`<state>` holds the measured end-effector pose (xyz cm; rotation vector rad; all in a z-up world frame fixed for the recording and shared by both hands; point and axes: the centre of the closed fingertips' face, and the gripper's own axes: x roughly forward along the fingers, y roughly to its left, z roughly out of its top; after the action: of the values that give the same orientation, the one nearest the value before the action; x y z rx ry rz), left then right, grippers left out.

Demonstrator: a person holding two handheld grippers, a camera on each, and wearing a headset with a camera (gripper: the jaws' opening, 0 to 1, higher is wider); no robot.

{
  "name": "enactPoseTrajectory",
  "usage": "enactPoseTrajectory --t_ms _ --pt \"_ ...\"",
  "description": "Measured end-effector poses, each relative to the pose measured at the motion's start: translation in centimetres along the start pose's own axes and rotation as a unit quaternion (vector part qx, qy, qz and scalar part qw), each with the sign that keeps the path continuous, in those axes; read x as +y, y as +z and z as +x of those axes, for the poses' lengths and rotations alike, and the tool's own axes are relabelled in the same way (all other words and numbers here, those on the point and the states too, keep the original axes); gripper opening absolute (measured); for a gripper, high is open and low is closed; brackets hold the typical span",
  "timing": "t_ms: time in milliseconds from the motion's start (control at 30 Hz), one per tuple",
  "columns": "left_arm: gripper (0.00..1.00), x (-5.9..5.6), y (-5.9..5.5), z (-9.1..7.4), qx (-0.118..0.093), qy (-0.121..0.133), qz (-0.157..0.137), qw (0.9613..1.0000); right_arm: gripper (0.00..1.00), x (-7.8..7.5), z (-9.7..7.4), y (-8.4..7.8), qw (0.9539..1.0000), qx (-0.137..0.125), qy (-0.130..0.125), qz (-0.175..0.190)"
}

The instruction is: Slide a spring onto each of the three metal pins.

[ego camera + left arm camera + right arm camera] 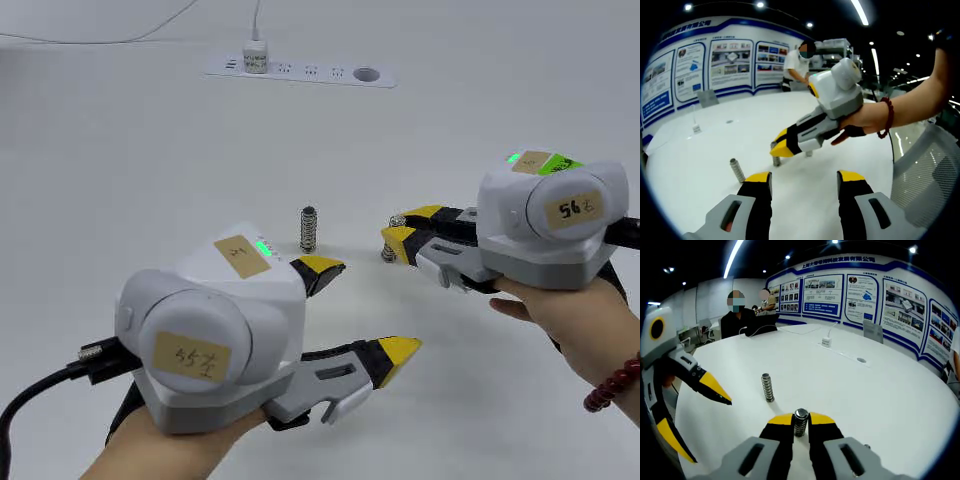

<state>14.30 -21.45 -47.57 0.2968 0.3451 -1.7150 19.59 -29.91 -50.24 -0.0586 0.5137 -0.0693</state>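
Gripping spring w/ rt tongs, clenched, upright on tabletop, near another sprung pin. Holding lft tongs released, idle. Keep it vertical, push straight down, no tilt; ease grip only once seated.

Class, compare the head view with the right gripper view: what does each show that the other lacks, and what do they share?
Head view: handwritten labels on both gripper bodies, and a bead bracelet on the person's wrist. Right gripper view: wall posters, seated people, and a close look along the right gripper, its fingers shut on a spring. Shared: the open left gripper, the lone upright spring, the white charger and the white table.
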Motion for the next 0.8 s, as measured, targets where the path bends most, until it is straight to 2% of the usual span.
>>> enactPoseTrajectory --t_ms 267,367,633,800 --pt "0.54 0.2 0.1 -0.1 -0.001 0.003 -0.001 1.0000 0.12 -0.1 0.1 -0.1 1.0000 0.006 -0.001 -0.003" --pt "0.55 0.3 0.1 -0.1 -0.001 0.005 -0.001 1.0000 0.20 0.0 -0.1 0.1 1.0000 0.005 -0.002 0.004" --pt "0.54 0.3 0.5 -0.1 -0.001 0.006 0.009 0.9999 0.28 0.4 -1.5 1.5 0.9993 -0.005 0.000 0.036" --pt "0.57 0.1 0.9 0.2 0.000 0.008 0.017 0.9998 0.33 0.1 -2.6 1.9 0.9987 -0.006 -0.004 0.050"
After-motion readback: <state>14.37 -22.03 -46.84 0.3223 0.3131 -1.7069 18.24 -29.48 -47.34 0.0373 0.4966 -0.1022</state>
